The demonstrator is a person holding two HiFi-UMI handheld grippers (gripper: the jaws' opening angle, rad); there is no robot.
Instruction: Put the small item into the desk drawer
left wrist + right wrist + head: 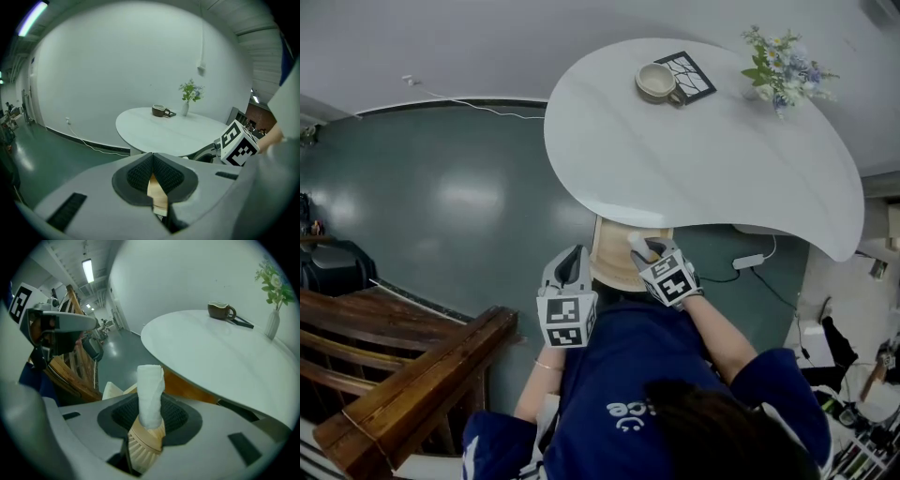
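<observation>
Standing clamped between jaws of right gripper (pixel 149 422): small item (pixel 150 390).

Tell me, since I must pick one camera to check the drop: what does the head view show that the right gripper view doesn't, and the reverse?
Only the head view: the open light wooden drawer seen from above, the right gripper hanging over it, and a white power strip on the green floor. Only the right gripper view: its jaws closed on the small white rolled item, with its tan ribbed base. Both: the white oval table, the brown mug and the vase of flowers.
</observation>
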